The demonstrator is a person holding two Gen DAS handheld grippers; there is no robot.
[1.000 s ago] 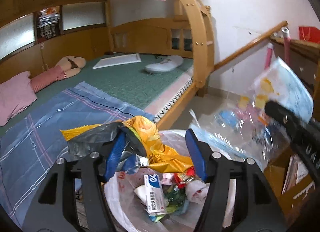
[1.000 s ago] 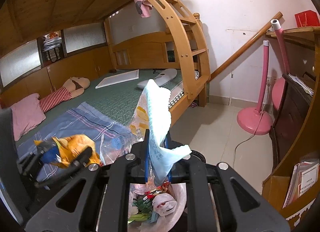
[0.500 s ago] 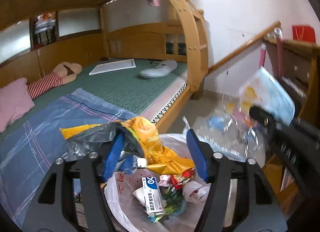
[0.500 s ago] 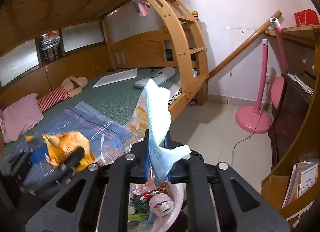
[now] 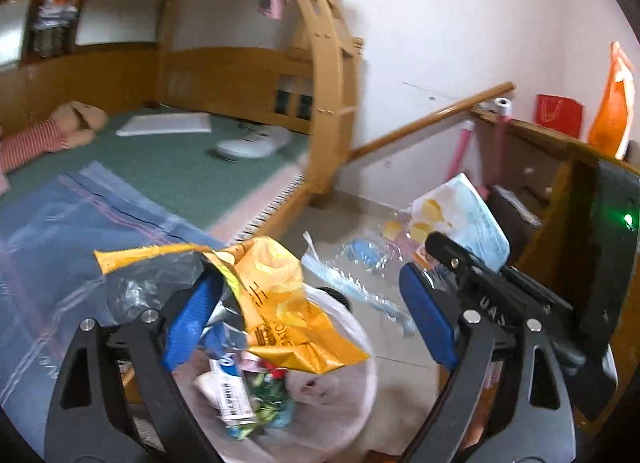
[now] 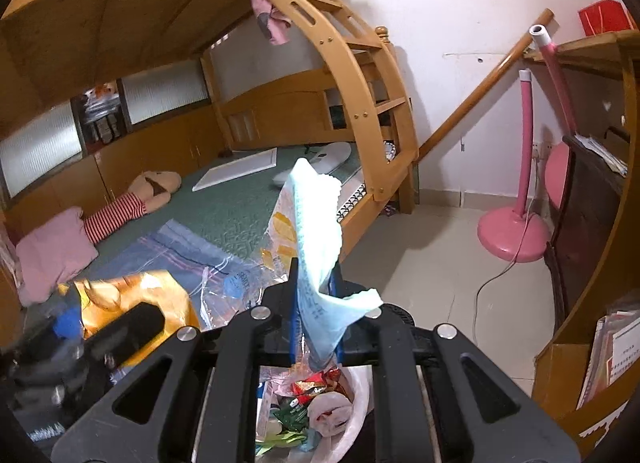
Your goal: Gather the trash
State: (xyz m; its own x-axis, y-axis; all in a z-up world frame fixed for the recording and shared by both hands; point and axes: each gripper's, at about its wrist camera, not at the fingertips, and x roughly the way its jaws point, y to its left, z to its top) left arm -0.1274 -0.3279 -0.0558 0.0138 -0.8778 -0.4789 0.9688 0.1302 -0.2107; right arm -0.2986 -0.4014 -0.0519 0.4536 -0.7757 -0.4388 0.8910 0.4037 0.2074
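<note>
My left gripper (image 5: 308, 283) hangs over a bin with a white liner (image 5: 352, 343) that holds several wrappers. Its jaws are opening and stand wide. A crumpled yellow snack bag (image 5: 280, 303) with grey plastic lies between them, leaning on the left blue pad (image 5: 188, 319) and clear of the right pad. My right gripper (image 6: 316, 275) is shut on a light blue and clear plastic wrapper (image 6: 316, 223) that sticks up above the same bin's liner (image 6: 358, 391). In the left wrist view that wrapper (image 5: 472, 215) shows at the right. The yellow bag (image 6: 132, 295) also appears low left in the right wrist view.
A bunk bed with a blue striped blanket (image 5: 60, 231) lies to the left, its wooden ladder (image 6: 360, 95) beyond. A pink fan stand (image 6: 516, 231) with a cable stands on the tiled floor. A wooden shelf unit (image 6: 592, 223) borders the right side.
The left jaws have spread much wider, and the yellow bag is no longer pinched between both pads. The left view has tilted upward. The right gripper and its wrapper have stayed put.
</note>
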